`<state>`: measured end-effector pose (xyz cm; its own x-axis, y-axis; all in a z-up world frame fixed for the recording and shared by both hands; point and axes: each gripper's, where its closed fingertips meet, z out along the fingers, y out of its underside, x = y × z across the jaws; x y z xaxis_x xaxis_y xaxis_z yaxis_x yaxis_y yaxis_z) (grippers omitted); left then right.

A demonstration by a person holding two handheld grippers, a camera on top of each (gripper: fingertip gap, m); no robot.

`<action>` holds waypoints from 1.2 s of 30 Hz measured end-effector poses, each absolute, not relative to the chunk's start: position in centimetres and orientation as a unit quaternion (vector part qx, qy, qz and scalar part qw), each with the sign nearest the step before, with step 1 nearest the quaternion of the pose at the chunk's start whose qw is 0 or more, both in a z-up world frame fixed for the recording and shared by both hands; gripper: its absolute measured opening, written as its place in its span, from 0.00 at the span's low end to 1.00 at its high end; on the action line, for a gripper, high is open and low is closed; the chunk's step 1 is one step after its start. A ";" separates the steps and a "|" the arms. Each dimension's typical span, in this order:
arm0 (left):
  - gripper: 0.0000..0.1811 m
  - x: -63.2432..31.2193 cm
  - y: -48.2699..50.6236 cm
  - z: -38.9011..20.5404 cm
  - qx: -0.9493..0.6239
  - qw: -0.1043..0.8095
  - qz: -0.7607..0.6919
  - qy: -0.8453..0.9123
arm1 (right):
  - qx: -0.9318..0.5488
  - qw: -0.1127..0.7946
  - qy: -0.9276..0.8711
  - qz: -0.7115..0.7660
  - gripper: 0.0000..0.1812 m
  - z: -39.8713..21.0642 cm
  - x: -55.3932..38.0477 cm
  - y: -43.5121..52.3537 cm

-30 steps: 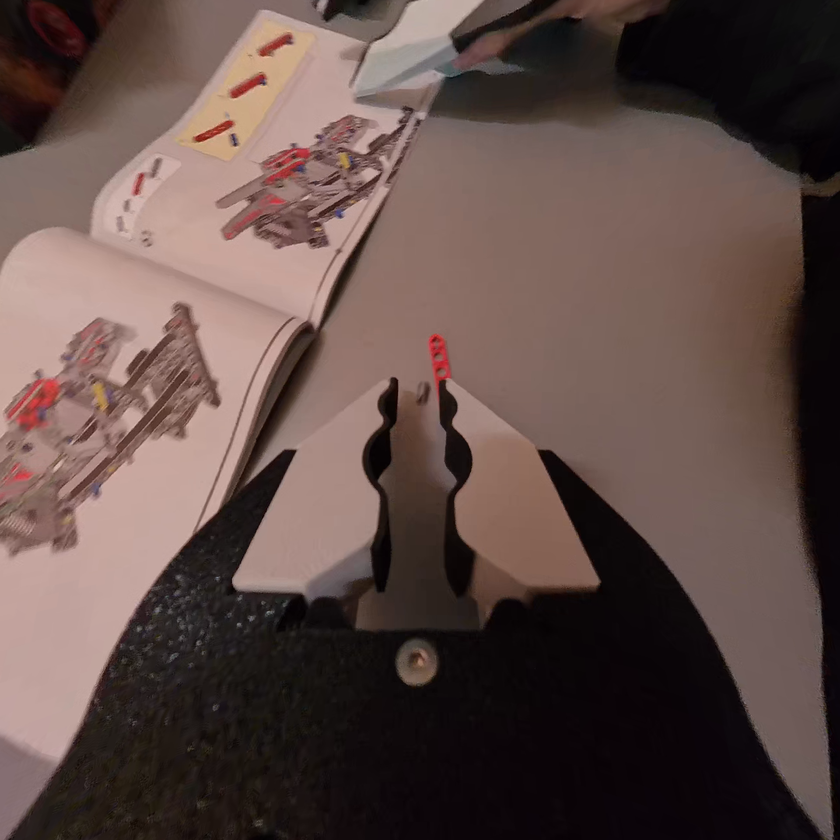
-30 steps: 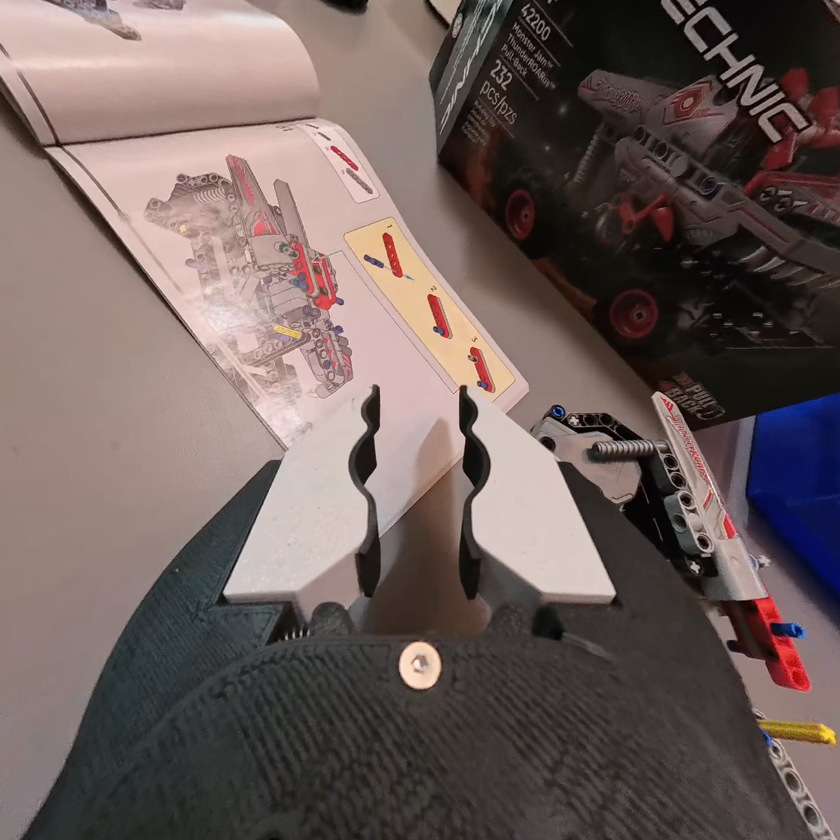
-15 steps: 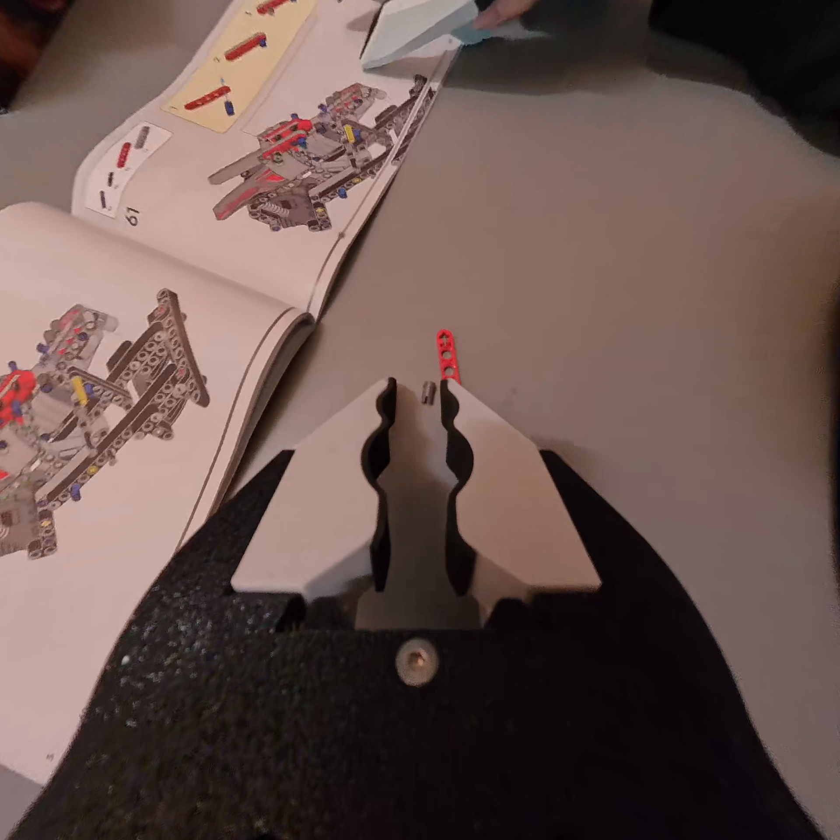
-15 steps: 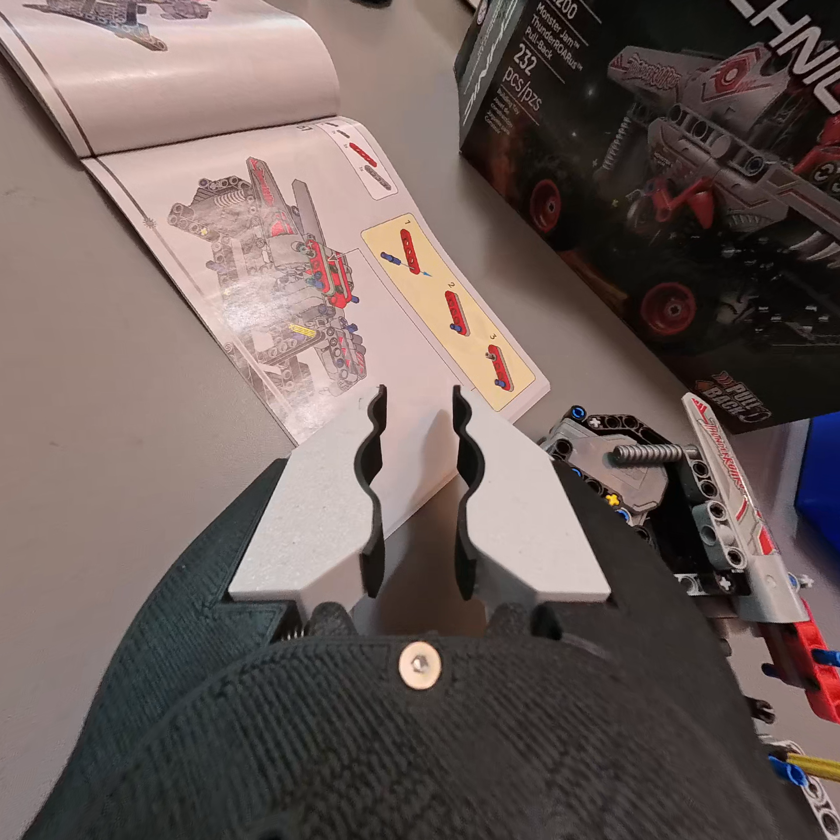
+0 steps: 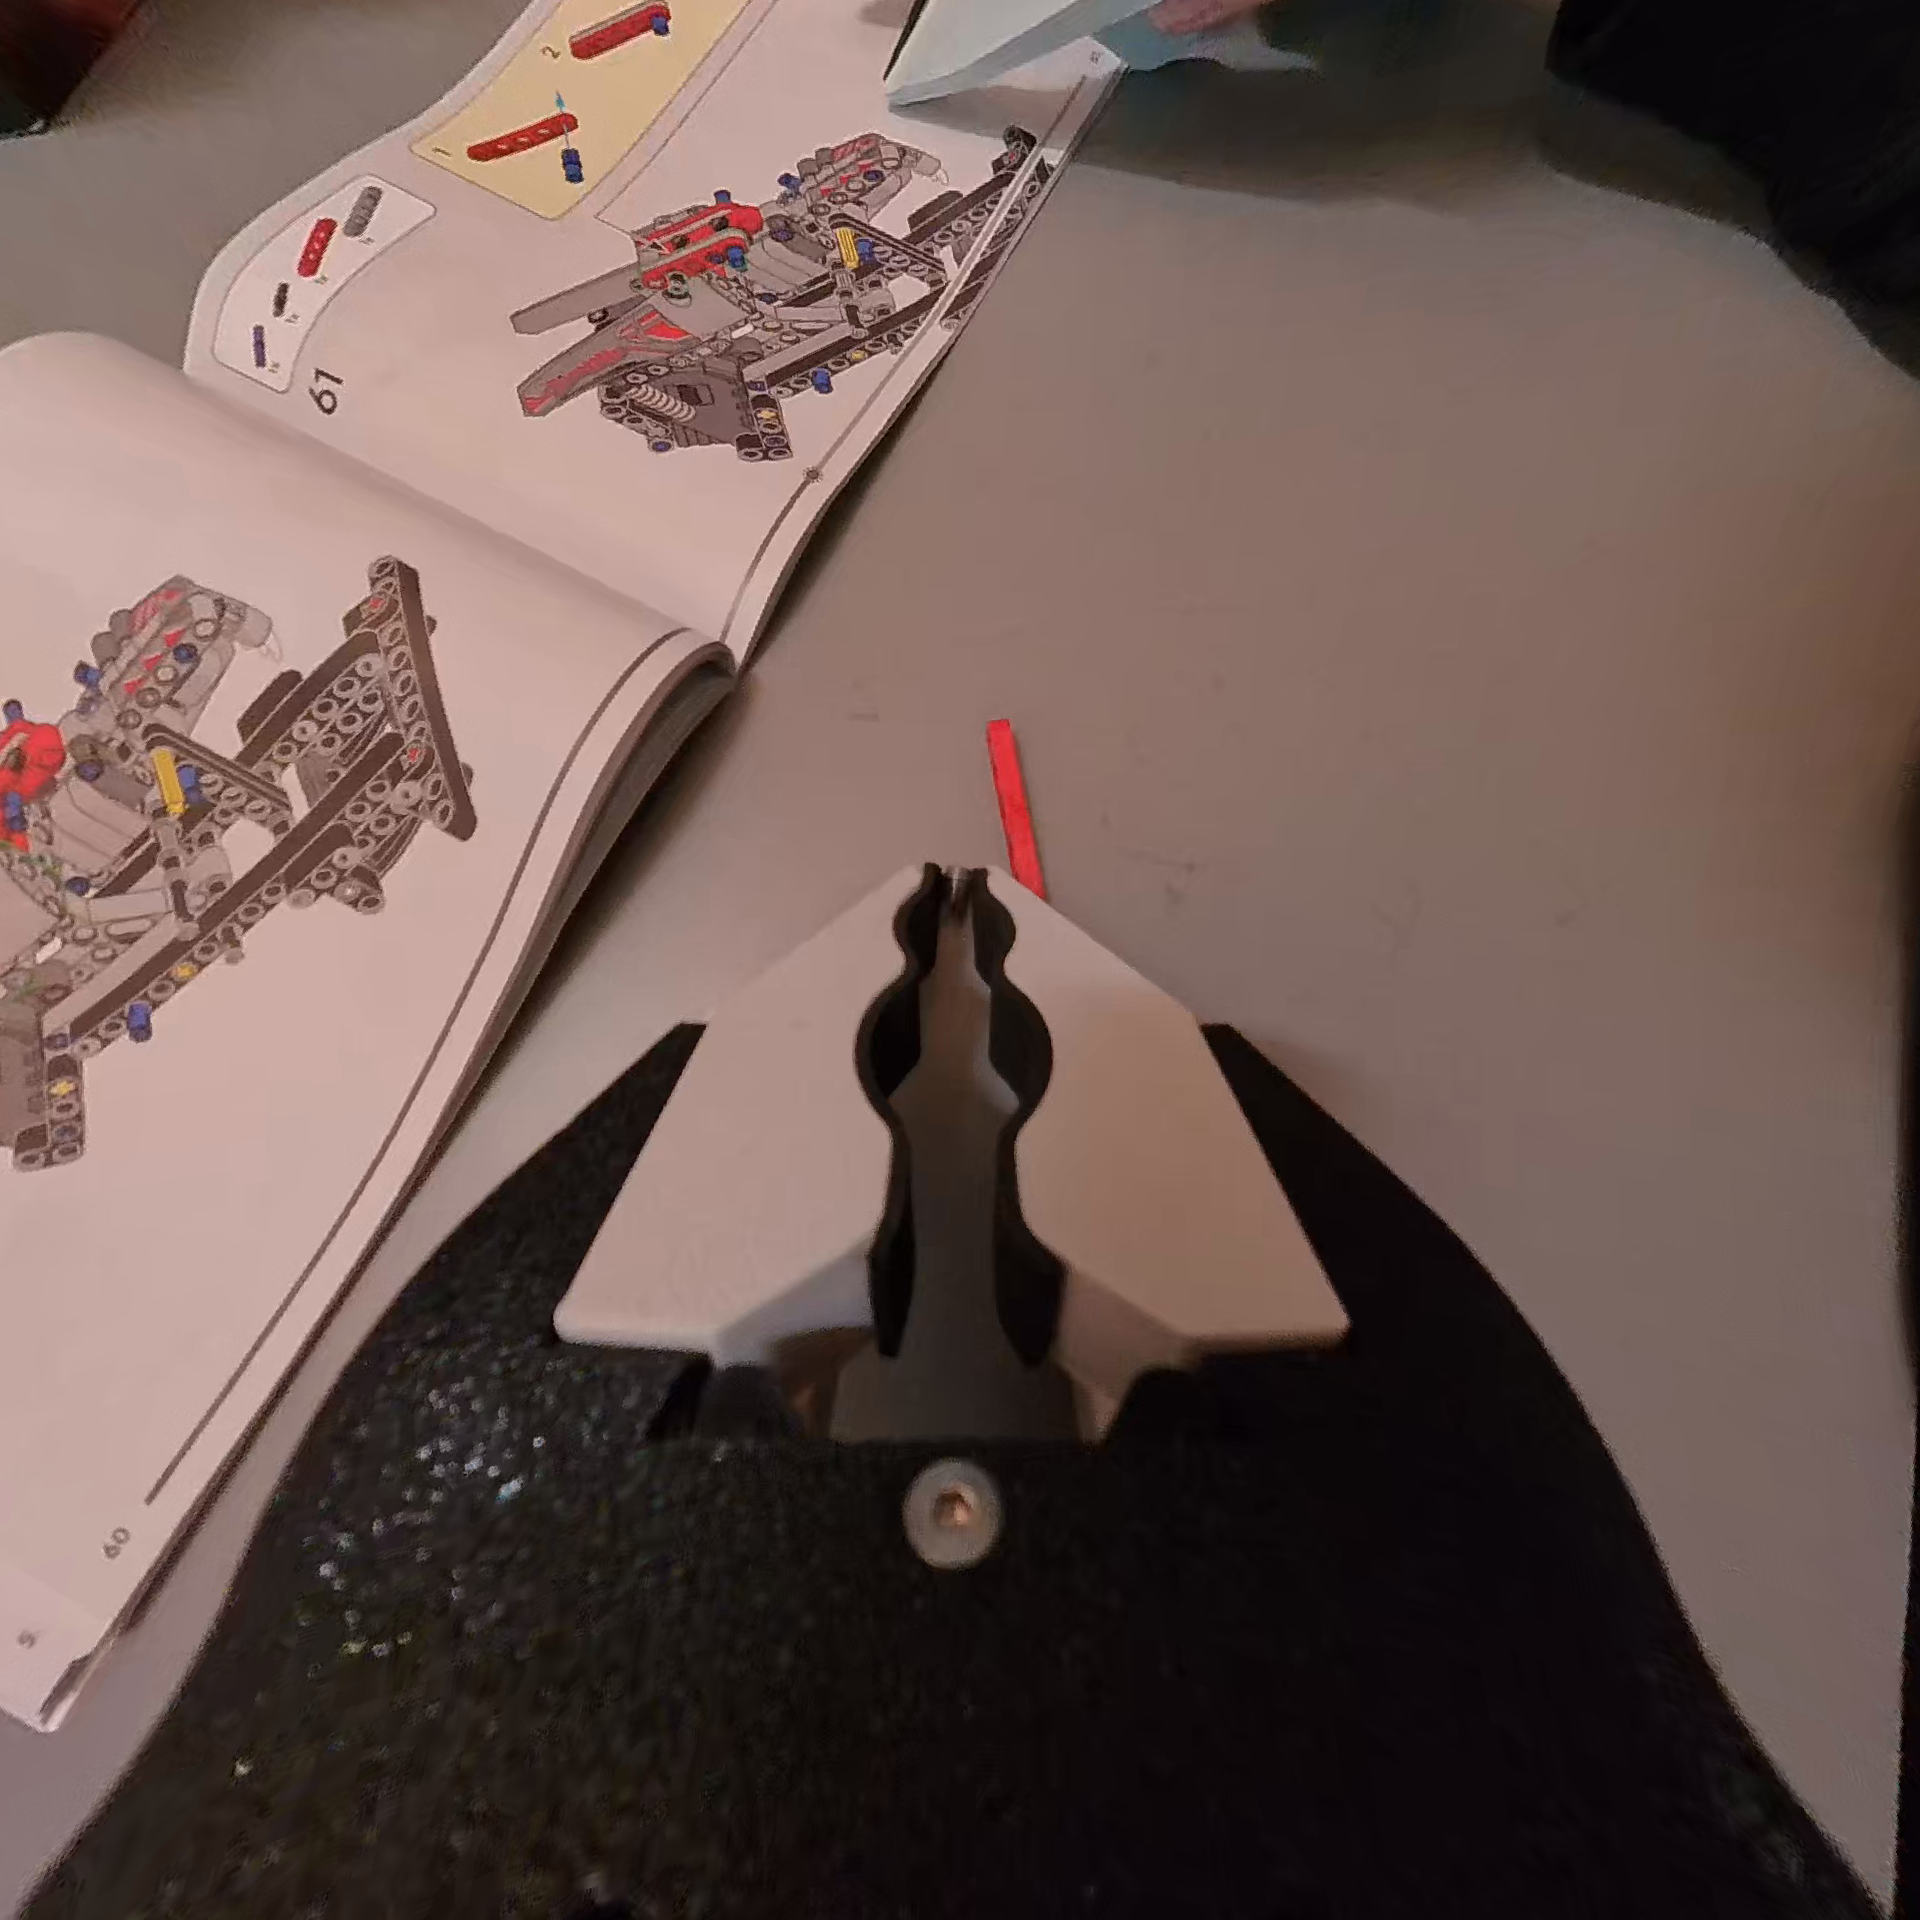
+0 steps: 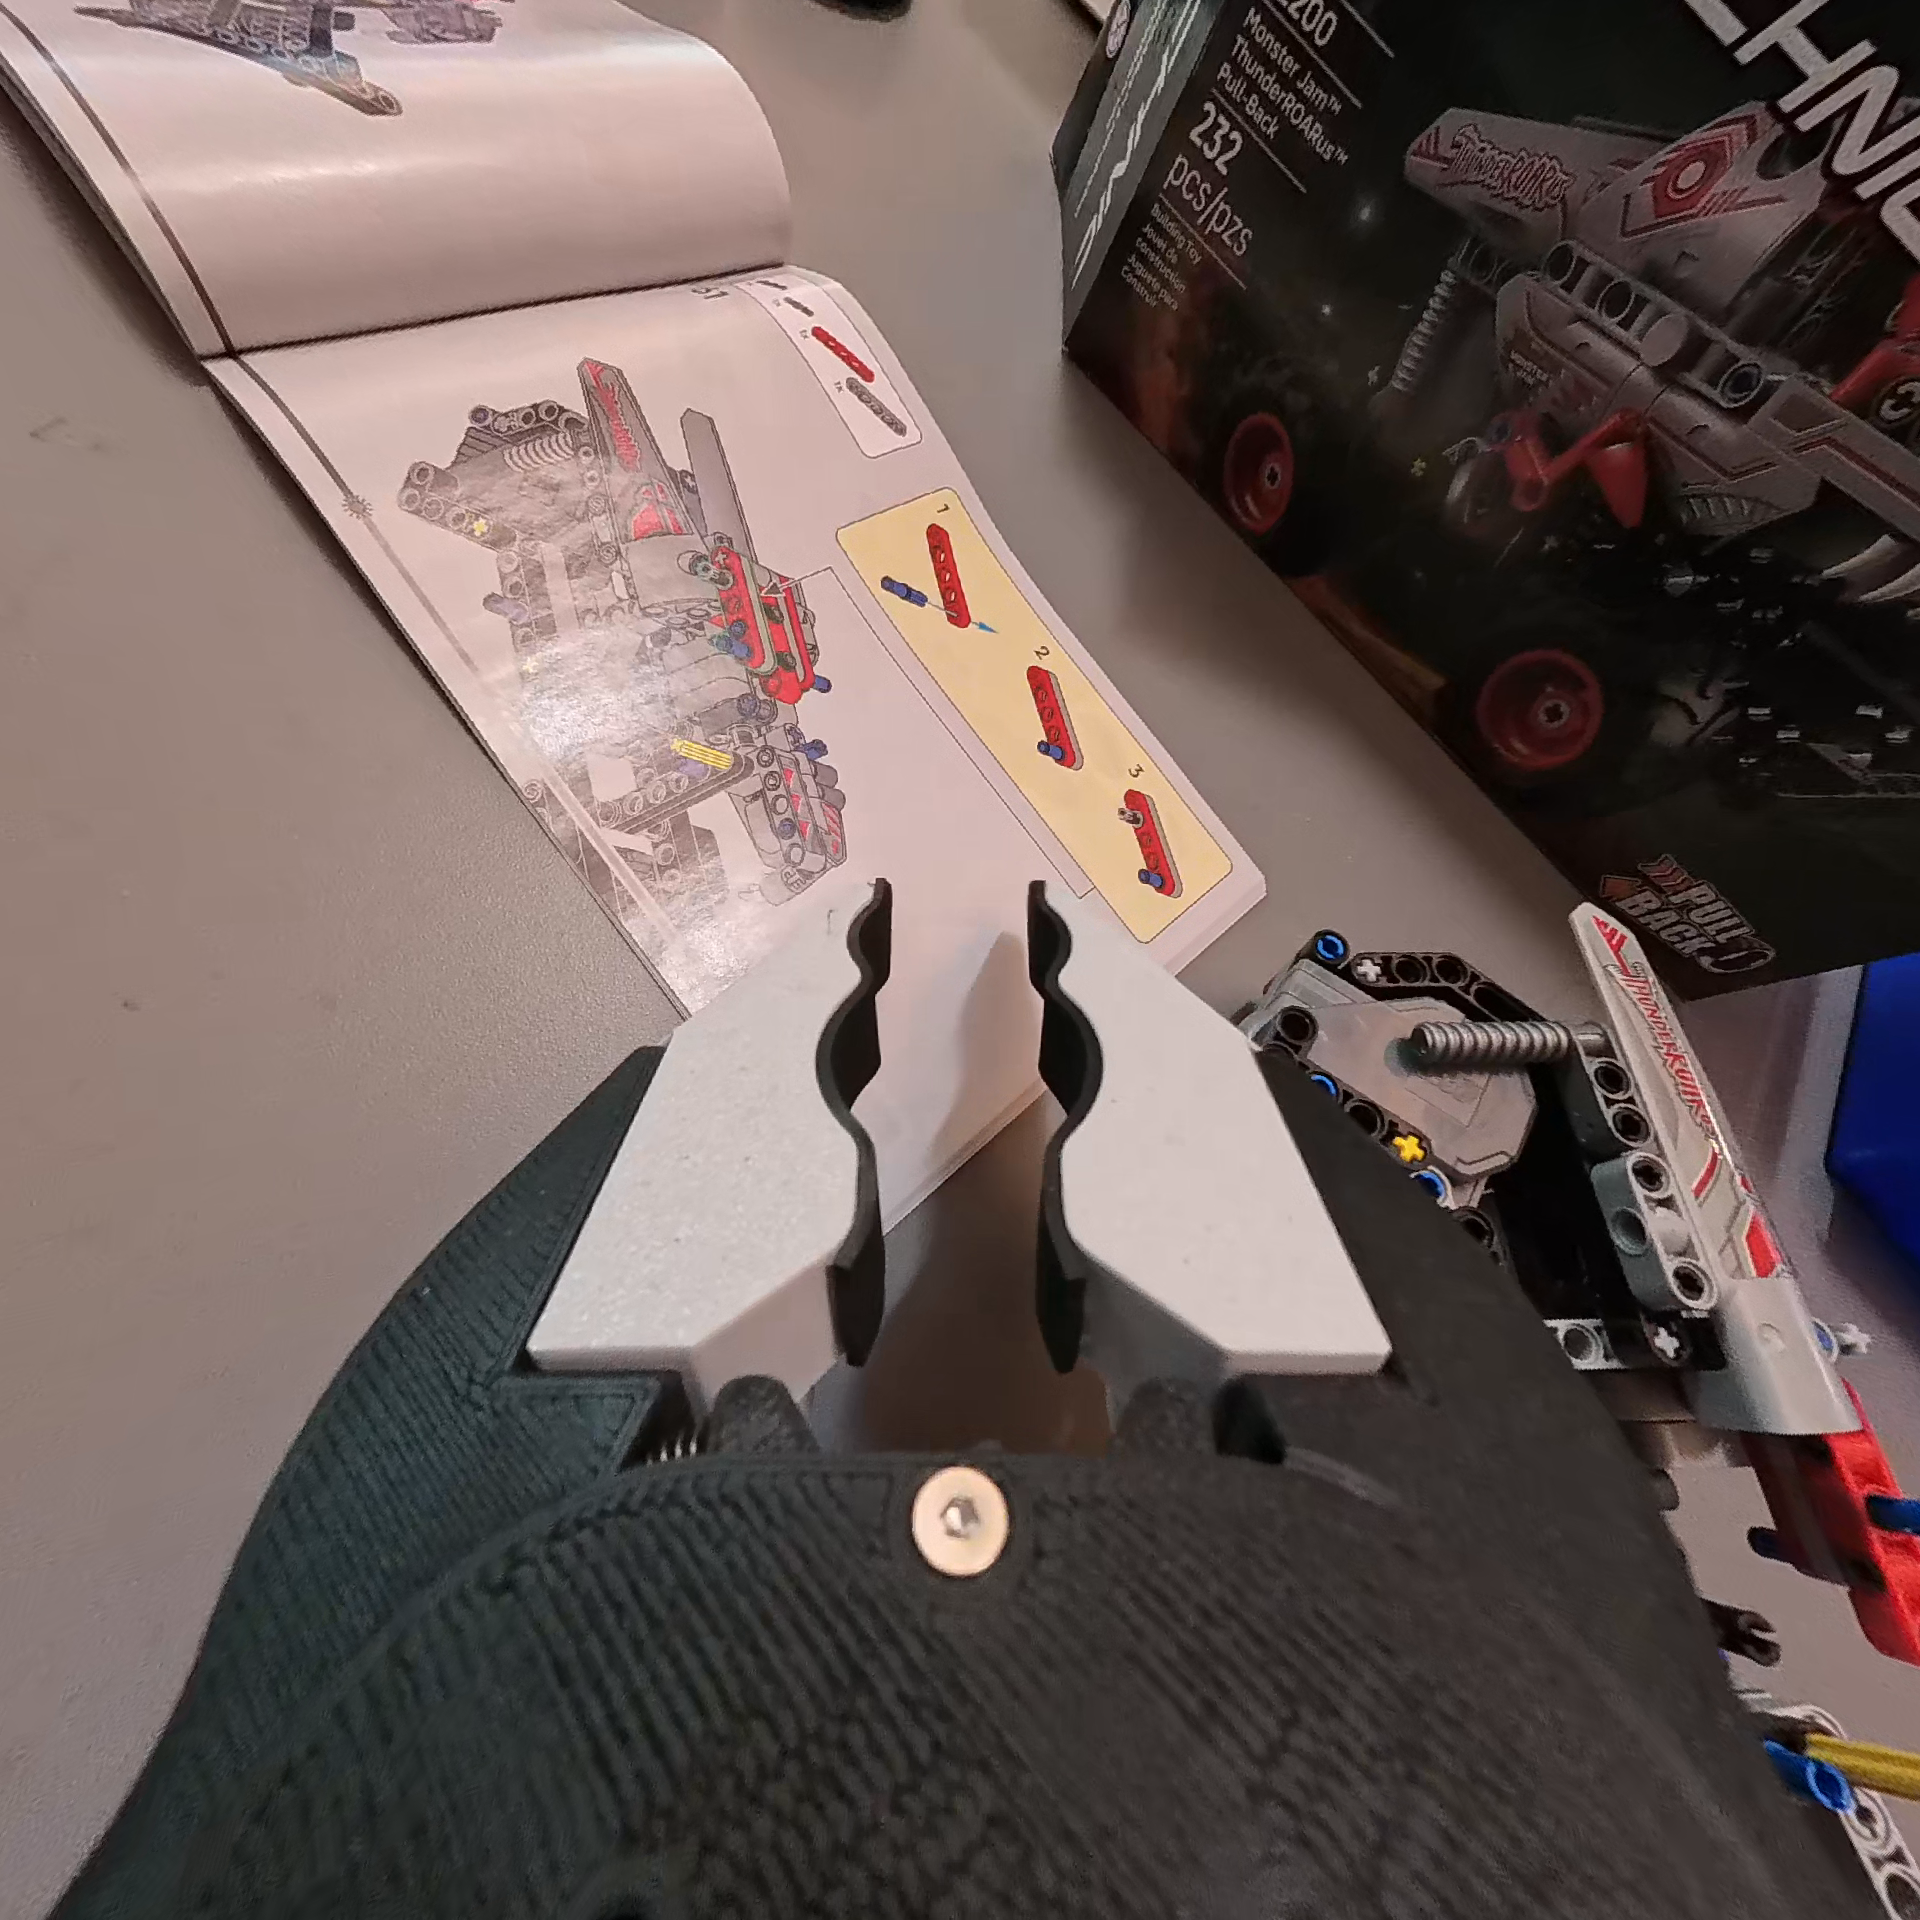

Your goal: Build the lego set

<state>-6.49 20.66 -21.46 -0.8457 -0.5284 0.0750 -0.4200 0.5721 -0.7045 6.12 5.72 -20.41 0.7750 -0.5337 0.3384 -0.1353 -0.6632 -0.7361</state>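
A plain grey table (image 5: 1403, 623) lies under both your grippers in dim light. On your left side the instruction booklet (image 5: 312, 935) lies open, its pages curling up from the spine, with one corner reaching toward a pale folded sheet (image 5: 997, 52) at the far edge. Beside that sheet a dark sleeve (image 5: 1745, 114) crosses the top corner.

Your left gripper (image 5: 953, 881) has its tips drawn almost together on a small grey pin (image 5: 954, 883), which sits pinched right at the ends of the fingers; little of it shows. Just past the right fingertip a thin red beam (image 5: 1013, 805) lies on the table. Its long axis runs away from you, nearly in line with the fingers, tilted slightly left at the far end, and its near end is hidden behind the fingertip. Nothing stands between the beam and the booklet.

Your right gripper (image 6: 958, 894) hovers with its fingers apart and nothing between them, over the near corner of the booklet (image 6: 727, 623). Close on its right rests the partly built truck model (image 6: 1507, 1122), grey and black with a coil spring on top and a red end nearest you, its length running toward you. Behind it stands the dark set box (image 6: 1507, 416), with a blue bin (image 6: 1881, 1091) at the edge.
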 end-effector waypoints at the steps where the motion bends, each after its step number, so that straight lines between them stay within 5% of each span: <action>1: 0.02 -6.5 20.7 -21.5 -0.269 0.073 -0.377 0.883 | -0.870 0.363 0.192 -0.275 0.14 -20.4 6.1 5.7; 26: 0.02 -9.0 37.3 -18.2 -0.465 0.211 -0.360 0.781 | -0.871 0.357 0.173 -0.291 0.09 -20.4 5.9 5.9; 36: 0.06 -9.1 39.2 -20.7 -0.512 0.184 -0.335 0.769 | -0.870 0.357 0.173 -0.291 0.09 -20.4 5.9 5.9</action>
<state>-9.14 39.16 -20.71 -0.4082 -0.9110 0.0593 -0.6643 0.2519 -0.7038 5.85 5.93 -20.41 0.7706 -0.5091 0.3834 -0.0930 -0.6849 -0.7227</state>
